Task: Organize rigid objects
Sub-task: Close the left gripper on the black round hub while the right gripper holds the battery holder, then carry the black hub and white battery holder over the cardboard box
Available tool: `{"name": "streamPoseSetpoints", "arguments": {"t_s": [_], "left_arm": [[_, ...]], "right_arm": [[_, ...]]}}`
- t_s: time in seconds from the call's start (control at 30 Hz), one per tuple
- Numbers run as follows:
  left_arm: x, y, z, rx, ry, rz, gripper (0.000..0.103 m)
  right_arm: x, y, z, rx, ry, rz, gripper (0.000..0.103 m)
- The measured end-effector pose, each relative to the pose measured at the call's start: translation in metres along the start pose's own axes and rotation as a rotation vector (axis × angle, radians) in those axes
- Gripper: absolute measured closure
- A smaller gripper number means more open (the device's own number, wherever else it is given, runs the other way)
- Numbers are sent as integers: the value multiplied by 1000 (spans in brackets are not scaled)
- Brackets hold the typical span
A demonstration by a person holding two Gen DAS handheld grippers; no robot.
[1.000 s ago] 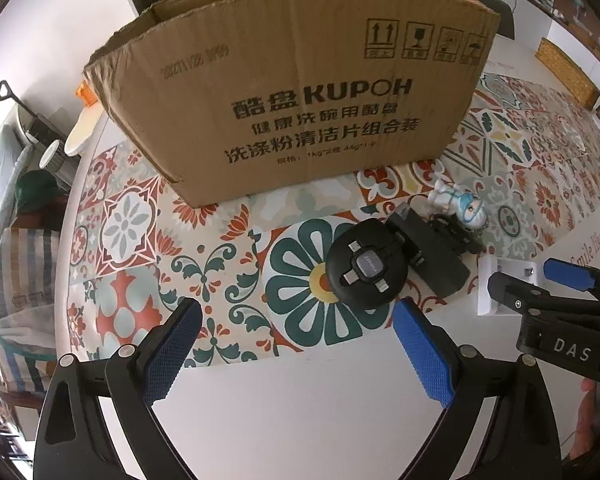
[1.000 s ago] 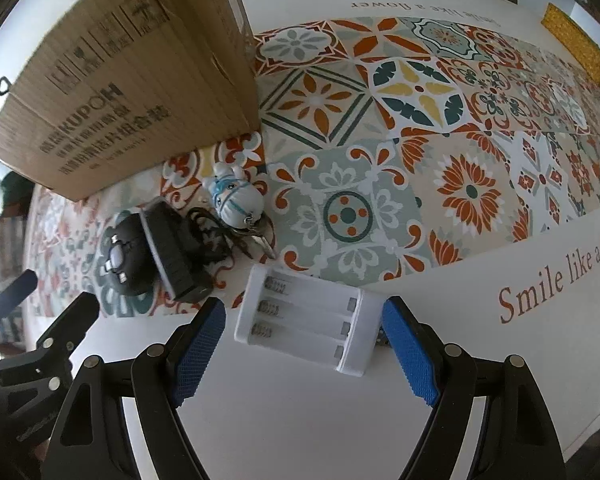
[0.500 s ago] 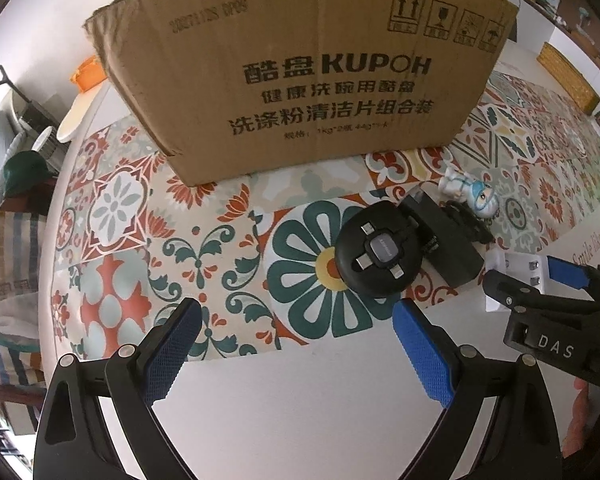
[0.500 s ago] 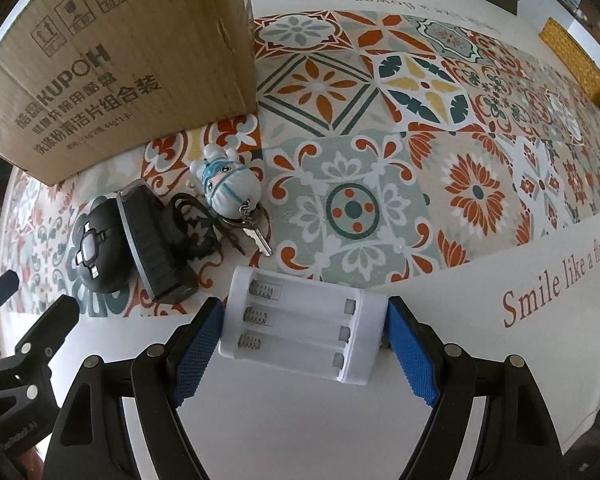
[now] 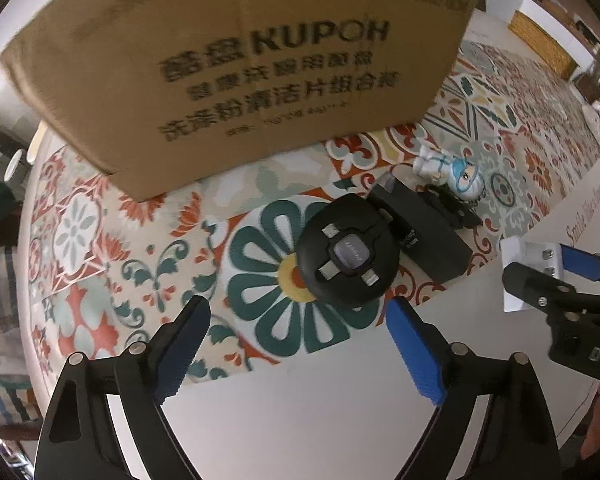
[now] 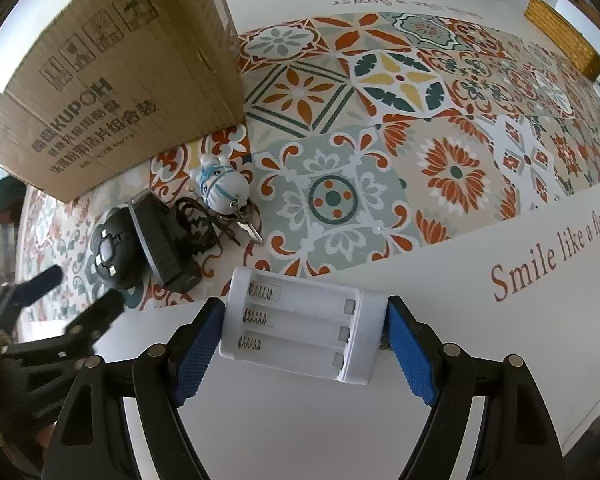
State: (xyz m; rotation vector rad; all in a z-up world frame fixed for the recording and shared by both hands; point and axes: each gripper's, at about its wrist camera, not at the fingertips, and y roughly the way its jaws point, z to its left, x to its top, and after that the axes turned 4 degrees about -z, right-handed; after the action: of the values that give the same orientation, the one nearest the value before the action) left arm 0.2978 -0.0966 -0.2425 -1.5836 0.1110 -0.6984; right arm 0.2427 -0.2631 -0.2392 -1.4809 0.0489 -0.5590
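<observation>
The white battery charger [image 6: 300, 330] lay on the worktop [image 6: 300, 420] between the right hand-held gripper's [image 6: 305, 344] spread pads, seemingly not yet clamped; it looked light, stiff and smooth, best pinched across its short ends.

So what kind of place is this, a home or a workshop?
Most likely a home dining area: a table with a patterned tablecloth printed "Smile like a flower", a reused cardboard box, and a keychain figurine.
</observation>
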Motion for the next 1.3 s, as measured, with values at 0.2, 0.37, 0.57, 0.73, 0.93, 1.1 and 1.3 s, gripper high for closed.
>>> {"name": "streamPoseSetpoints", "arguments": {"t_s": [0.2,0.37,0.57,0.73,0.93,1.1,1.3], "left_arm": [[11,10,-14,-27,29,-4,23],[18,19,-22,-43,42,-1,31],[24,22,-31,-44,40,-25,48],[27,23,-30,-58,25,-37,48],[16,11,-21,-79,-9,-47,48],[6,-11,-15,-76,-29,-77,48],[-5,-49,5,-69,-88,-131,48]], "right_arm": [[1,-5,-10,2,25,-1,23],[1,-5,-10,-5,40,-7,23],[-2,-8,-11,-4,48,-10,23],[-1,-11,-5,5,34,-24,23],[-2,-19,3,21,14,-41,23],[-4,-32,12,36,-16,-63,23],[-2,-52,25,62,-73,-100,23]]}}
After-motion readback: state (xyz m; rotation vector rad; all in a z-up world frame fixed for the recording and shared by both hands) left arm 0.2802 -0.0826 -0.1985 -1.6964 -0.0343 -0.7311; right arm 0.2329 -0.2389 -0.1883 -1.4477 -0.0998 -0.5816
